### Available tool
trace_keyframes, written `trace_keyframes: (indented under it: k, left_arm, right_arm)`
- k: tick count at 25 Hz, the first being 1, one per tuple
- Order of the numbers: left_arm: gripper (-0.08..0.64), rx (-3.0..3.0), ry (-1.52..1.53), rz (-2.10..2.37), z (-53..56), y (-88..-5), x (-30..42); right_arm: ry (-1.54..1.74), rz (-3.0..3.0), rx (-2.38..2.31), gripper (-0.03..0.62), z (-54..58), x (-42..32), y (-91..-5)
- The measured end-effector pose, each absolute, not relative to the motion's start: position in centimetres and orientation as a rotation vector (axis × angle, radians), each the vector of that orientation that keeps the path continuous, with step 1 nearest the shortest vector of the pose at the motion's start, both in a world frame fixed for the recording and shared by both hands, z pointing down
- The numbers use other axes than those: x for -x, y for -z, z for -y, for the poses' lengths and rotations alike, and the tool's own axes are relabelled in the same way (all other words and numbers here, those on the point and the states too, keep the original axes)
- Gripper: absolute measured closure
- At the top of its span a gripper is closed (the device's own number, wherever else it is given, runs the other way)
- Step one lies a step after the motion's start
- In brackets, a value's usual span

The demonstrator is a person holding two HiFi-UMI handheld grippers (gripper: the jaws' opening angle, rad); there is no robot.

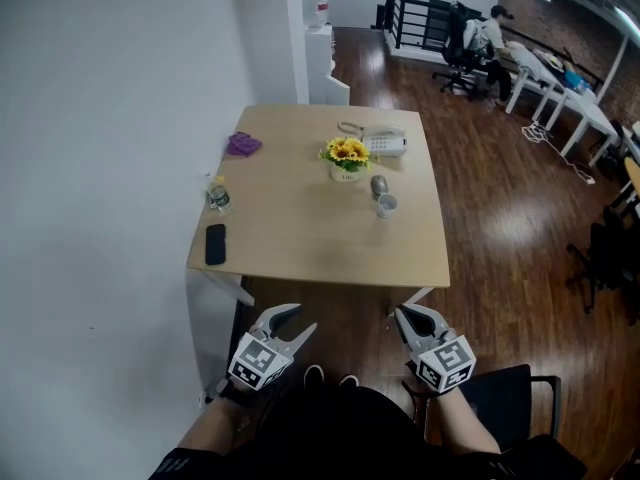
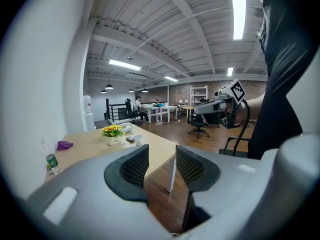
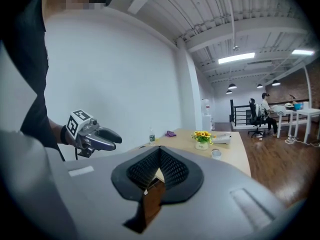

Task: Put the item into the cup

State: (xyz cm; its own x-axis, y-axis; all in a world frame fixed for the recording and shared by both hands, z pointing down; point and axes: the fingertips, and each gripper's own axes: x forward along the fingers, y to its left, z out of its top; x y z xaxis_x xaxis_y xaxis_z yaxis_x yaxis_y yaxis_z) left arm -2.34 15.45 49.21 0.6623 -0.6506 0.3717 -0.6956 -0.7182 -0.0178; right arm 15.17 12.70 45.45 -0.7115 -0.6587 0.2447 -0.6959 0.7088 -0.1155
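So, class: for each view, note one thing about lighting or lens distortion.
Head view: table evenly lit, room edges bowed. Left gripper view: strong fisheye, ceiling light blown out. Right gripper view: dark vignetted corners, white wall bright.

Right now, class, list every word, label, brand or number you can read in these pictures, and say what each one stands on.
No text here can be read.
Bottle: green label, print too small to read.
Flower pot: dark mark on its front, too blurred to read.
Left tongs and right tongs: black-and-white square marker patterns only, no letters or numbers.
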Motion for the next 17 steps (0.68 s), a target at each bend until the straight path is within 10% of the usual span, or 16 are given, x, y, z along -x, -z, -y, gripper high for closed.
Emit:
trace_keyframes:
  k: [17]
  left_arm:
    - [0.397,-2.785,-0.558,1.110,-15.6,-48.5,3.6]
  right_arm:
    - [-0.262,2.738,-1.103,0.584,-13.6,-14.3,-43.2]
